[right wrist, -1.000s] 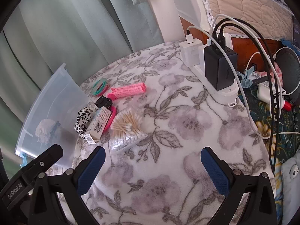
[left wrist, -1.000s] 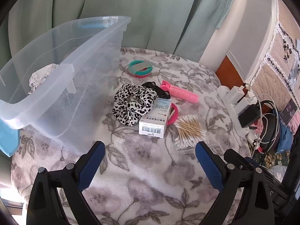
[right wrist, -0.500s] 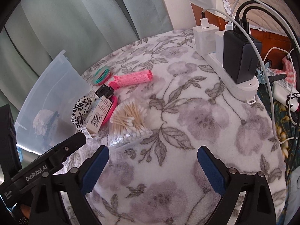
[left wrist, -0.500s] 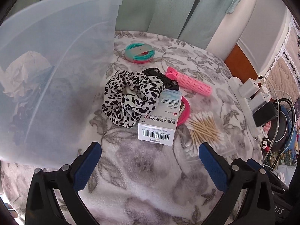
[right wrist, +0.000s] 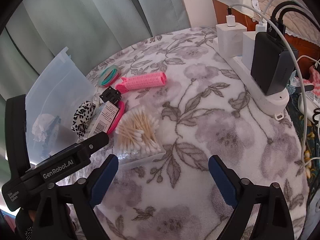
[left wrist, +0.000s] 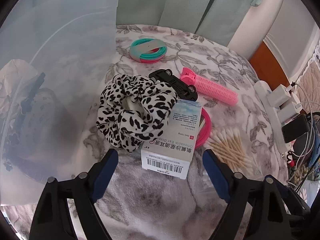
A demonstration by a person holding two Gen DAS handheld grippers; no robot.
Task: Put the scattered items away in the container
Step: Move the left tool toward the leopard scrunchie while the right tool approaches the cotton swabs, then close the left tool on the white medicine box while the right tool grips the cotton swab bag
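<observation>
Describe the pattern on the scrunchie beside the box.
Black spots on white, leopard-style, on the scrunchie; clearest in the left wrist view.

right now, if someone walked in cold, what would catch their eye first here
Probably the leopard-print scrunchie in the middle of the floral blanket, overlapping a white medicine box that lies just ahead of the left gripper, whose jaws are closing with nothing between them yet. Next, the bright pink hair roller behind them, and the clear plastic container to the left.
</observation>
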